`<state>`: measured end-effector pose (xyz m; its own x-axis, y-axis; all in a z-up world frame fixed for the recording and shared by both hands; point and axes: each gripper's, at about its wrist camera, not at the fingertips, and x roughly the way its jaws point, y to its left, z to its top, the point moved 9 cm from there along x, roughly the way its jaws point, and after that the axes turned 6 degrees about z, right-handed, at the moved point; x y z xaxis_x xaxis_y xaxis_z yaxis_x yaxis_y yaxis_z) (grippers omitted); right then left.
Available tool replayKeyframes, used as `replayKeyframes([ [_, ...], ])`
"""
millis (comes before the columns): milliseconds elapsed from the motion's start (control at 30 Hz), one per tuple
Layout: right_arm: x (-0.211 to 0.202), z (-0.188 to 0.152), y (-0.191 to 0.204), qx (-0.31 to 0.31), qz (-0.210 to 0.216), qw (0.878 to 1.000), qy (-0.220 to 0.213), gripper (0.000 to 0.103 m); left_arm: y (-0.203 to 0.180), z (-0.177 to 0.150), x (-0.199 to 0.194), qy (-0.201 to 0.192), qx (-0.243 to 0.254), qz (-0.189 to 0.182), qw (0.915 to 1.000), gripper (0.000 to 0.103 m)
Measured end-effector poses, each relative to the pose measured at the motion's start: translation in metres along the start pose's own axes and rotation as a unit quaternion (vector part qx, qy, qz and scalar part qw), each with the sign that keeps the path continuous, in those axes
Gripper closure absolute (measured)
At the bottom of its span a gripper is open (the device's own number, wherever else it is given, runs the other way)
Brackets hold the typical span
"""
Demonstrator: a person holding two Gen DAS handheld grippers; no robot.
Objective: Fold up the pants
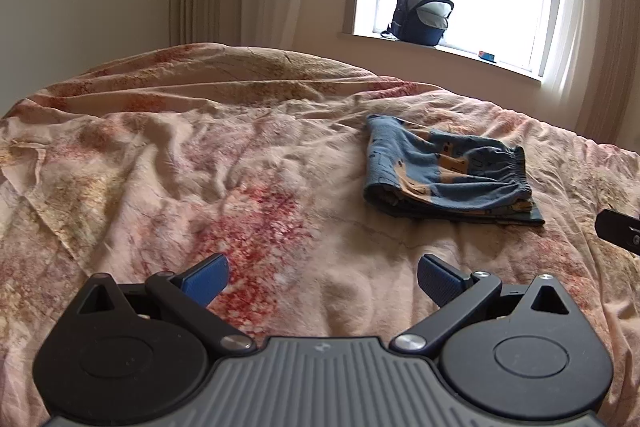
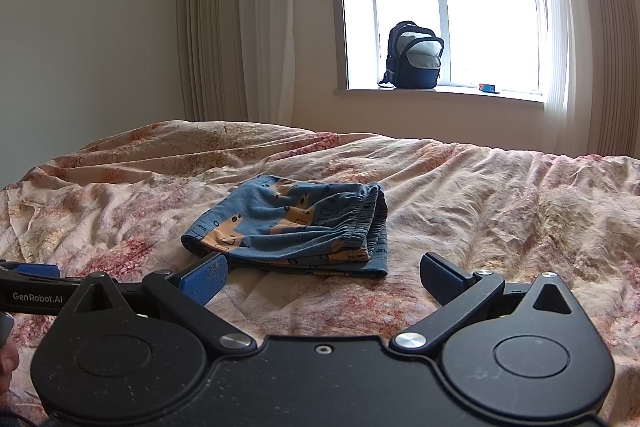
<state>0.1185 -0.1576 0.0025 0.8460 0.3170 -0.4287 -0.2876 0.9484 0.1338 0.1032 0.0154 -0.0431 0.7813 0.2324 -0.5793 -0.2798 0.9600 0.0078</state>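
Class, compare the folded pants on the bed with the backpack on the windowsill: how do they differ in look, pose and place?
The pants lie flat and folded on the floral bedspread; the backpack stands upright on the windowsill. The pants are blue with orange printed shapes; the backpack is dark navy with pale grey panels. The pants lie close to the open right gripper; the backpack is far behind. Both are mostly blue.

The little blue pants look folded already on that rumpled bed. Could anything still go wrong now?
Possibly. The pants sit as a loose bundle on the wrinkled bedspread, so the layers might slide or spring open. The right gripper, open, has one finger close to the bundle's near edge and could snag it when moving. The left gripper is open and well clear.
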Motion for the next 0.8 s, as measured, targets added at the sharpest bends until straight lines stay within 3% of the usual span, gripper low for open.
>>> replayKeyframes([
  [800, 0.0000, -0.0016, 0.0004, 0.000, 0.001, 1.000, 0.003, 0.001, -0.0065, 0.0004, -0.0023, -0.006, 0.031, -0.007, 0.9995, 0.000],
])
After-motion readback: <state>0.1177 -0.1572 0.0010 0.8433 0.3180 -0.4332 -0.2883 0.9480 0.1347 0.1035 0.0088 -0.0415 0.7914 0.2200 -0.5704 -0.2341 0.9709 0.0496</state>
